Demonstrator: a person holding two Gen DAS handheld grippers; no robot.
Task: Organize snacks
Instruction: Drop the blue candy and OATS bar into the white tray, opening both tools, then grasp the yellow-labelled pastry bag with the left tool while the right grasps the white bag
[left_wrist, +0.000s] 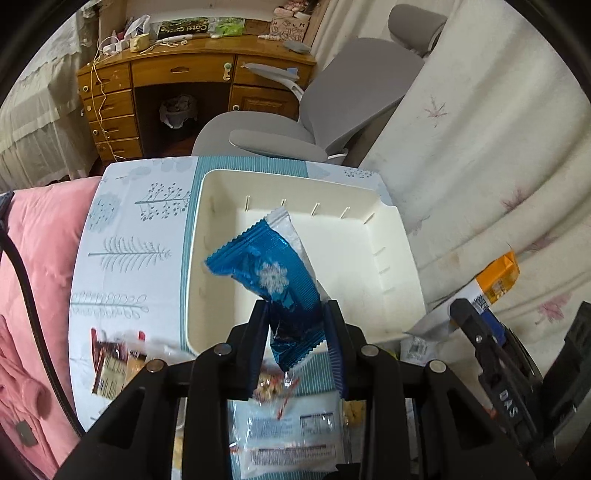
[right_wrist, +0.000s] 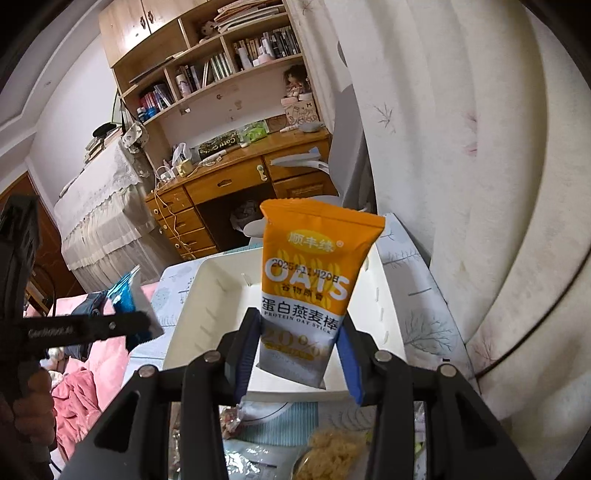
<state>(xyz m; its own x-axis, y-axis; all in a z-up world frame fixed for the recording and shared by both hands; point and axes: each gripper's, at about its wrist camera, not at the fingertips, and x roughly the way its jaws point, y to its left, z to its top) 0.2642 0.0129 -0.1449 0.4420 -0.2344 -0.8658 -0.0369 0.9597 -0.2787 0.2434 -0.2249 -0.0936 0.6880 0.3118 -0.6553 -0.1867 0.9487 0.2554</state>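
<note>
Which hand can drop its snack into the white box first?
Probably the left. The left gripper already holds the blue snack packet above the white box. The right gripper grips the orange oat bar nearer the box's front edge.

Bin (left_wrist: 388, 254): interior bare, open from above. Near rim crowded by packets (left_wrist: 291, 424) on the table (left_wrist: 122, 229). Left side: pink bedding (left_wrist: 44, 240). Right side: draped sheet (left_wrist: 480, 155), close against the table. Beyond: grey chair (left_wrist: 332, 107)
</note>
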